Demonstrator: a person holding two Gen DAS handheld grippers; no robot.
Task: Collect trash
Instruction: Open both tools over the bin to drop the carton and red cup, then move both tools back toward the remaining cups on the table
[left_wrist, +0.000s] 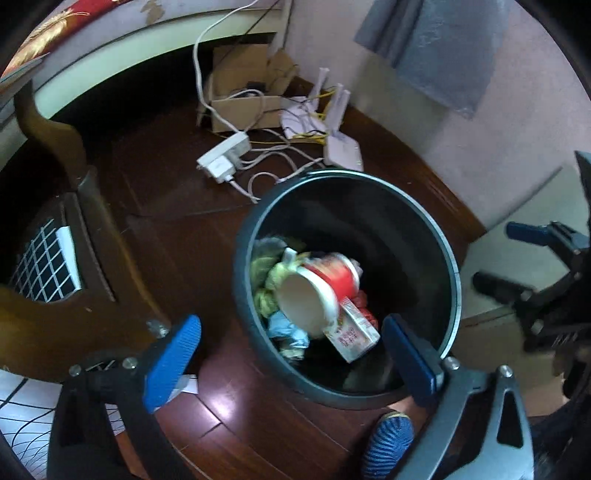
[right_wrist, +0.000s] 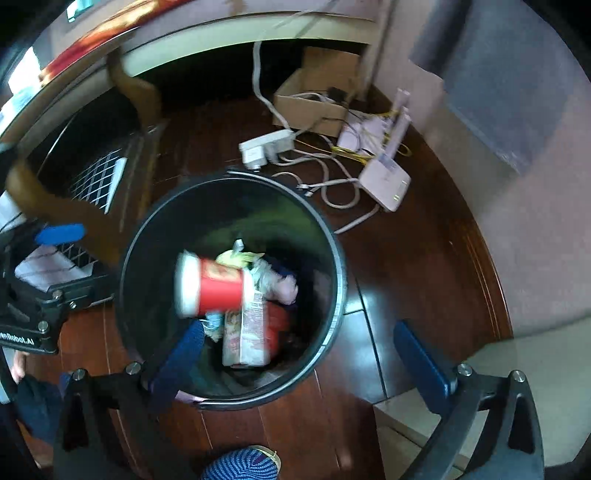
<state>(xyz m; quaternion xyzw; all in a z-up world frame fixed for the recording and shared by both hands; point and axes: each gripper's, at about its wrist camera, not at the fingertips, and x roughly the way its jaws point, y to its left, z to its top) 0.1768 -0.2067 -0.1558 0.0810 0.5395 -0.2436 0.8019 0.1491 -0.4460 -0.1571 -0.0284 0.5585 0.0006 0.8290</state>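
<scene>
A black round trash bin (left_wrist: 448, 258) stands on the dark wood floor; it also shows in the right wrist view (right_wrist: 334, 258). Inside lie a red and white paper cup (left_wrist: 317, 284), motion-blurred in the right wrist view (right_wrist: 212, 284), a small drink carton (left_wrist: 352, 334) (right_wrist: 249, 332), and crumpled wrappers (left_wrist: 266, 266). My left gripper (left_wrist: 291, 362) is open and empty above the bin's near rim. My right gripper (right_wrist: 303, 365) is open and empty over the bin; it also shows in the left wrist view (left_wrist: 524, 258).
A power strip (left_wrist: 223, 157), white cables, a router (left_wrist: 343, 147) and a cardboard box (left_wrist: 243, 99) lie on the floor behind the bin. A carved wooden furniture leg (left_wrist: 85, 221) stands at left. A blue slipper (left_wrist: 389, 443) is near the bin's front.
</scene>
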